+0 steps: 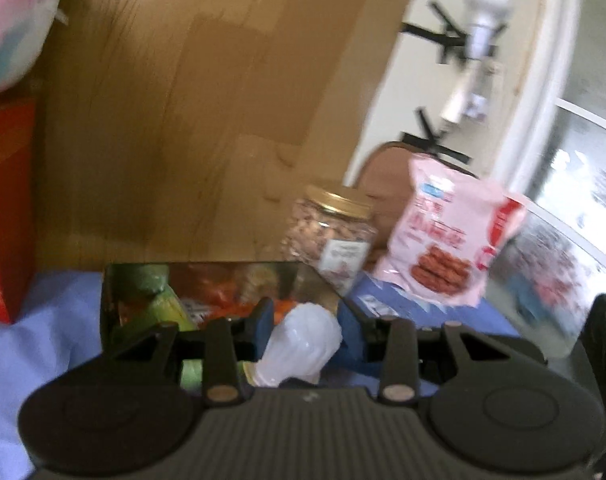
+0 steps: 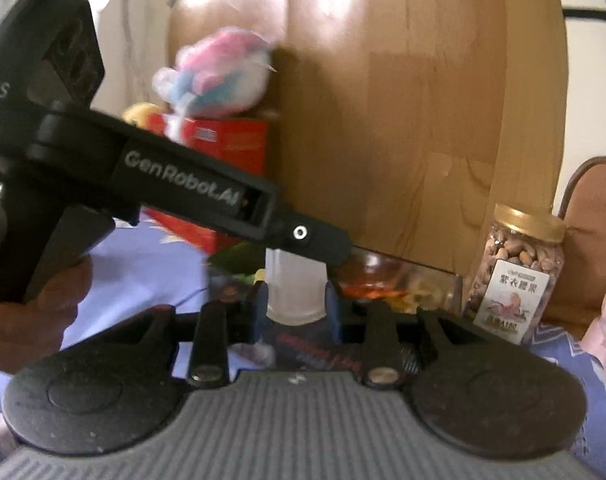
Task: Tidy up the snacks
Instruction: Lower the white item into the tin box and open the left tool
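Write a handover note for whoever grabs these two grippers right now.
Left gripper: closed on the white ribbed cap of a container, over the clear snack bin.
Right gripper: fingers on either side of the same container's frosted part, gripping it from the other side.
Things: the bin already holds a green packet and orange packets. The nut jar with gold lid and the pink snack bag stand on the blue cloth, outside the bin.
Done: some snacks binned.
Left: deal with the held container, then probably the jar and pink bag.
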Demonstrator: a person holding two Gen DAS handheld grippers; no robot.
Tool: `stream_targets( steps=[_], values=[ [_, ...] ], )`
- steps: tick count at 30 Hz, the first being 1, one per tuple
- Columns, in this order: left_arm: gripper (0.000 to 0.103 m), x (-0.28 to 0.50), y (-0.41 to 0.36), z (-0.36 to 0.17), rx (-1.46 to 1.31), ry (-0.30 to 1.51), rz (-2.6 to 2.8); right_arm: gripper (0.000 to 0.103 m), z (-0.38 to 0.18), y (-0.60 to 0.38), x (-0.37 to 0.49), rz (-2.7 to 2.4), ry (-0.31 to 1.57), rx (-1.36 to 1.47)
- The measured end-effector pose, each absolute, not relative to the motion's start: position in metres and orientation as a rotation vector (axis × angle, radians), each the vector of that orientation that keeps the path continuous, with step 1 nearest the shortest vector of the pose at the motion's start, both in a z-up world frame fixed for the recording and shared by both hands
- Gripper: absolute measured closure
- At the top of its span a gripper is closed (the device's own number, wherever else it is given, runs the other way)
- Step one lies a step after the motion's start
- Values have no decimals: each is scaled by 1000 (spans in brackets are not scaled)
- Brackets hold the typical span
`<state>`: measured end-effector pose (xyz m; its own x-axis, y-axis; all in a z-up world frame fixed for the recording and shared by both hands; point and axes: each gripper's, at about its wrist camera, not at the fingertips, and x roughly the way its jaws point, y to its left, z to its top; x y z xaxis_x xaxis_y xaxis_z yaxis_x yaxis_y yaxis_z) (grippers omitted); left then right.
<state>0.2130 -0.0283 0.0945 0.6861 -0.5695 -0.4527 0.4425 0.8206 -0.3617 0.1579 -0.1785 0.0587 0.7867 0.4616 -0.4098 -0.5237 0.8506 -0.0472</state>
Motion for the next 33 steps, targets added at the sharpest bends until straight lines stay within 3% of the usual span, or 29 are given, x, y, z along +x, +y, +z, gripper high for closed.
stream_targets(
  steps=[6, 13, 22, 29, 33],
  values=[
    [68, 263, -31, 71, -301, 638, -523, 65, 43, -168, 199, 478, 438, -159],
    [56, 264, -30, 63, -289, 634, -428, 65, 44, -178, 193, 469, 417, -91],
    [52, 196, -17, 85, -265, 539, -373, 63, 44, -221, 119, 416, 349, 97],
    [49, 127, -25, 71, -182, 553, -327, 60, 18, -235, 57, 275, 356, 168],
    [45, 98, -42, 54, -104, 598, -287, 51, 15, -239, 41, 229, 348, 199]
  ],
)
